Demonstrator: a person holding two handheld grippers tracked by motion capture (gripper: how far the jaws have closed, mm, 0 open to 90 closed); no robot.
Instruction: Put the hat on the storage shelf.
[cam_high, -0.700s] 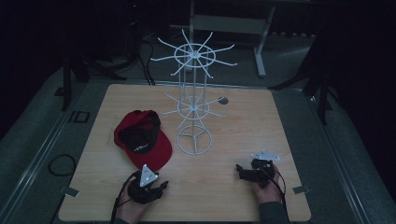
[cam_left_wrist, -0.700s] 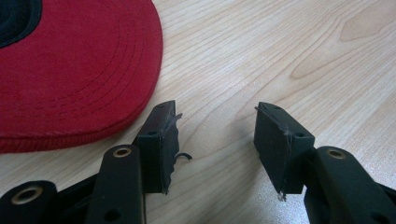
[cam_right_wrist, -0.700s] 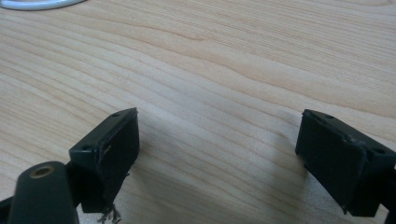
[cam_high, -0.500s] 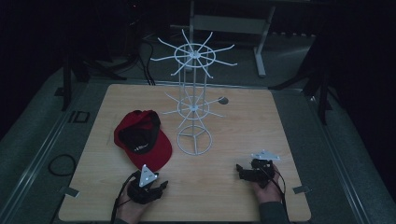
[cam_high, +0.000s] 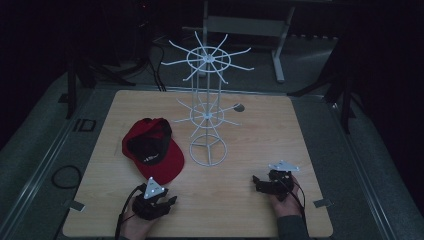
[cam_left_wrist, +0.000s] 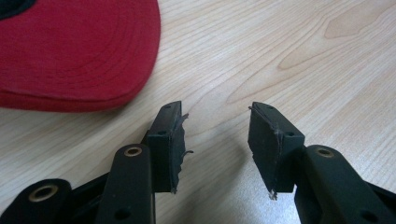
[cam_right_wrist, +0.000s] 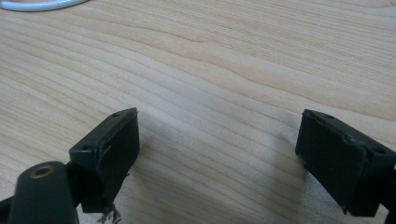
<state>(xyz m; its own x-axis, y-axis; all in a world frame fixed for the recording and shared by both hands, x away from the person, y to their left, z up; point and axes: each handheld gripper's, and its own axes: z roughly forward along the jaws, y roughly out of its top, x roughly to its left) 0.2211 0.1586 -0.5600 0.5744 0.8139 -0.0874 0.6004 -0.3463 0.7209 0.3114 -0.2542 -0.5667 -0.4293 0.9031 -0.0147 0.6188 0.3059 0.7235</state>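
- One red cap (cam_high: 152, 150) lies on the wooden table (cam_high: 300, 130), black lining up, beside the white wire rack (cam_high: 207, 115).
- Left gripper (cam_high: 170, 201): jaws apart, empty, near the brim.
- Right gripper (cam_high: 256, 181): jaws wide apart, empty.

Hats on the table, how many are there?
1. The red cap lies on the table, left of the white wire rack. Its brim shows beside the left gripper.

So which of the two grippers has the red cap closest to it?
The left gripper: the red cap lies just ahead of its open jaws, while the right gripper sits beyond the wire rack.
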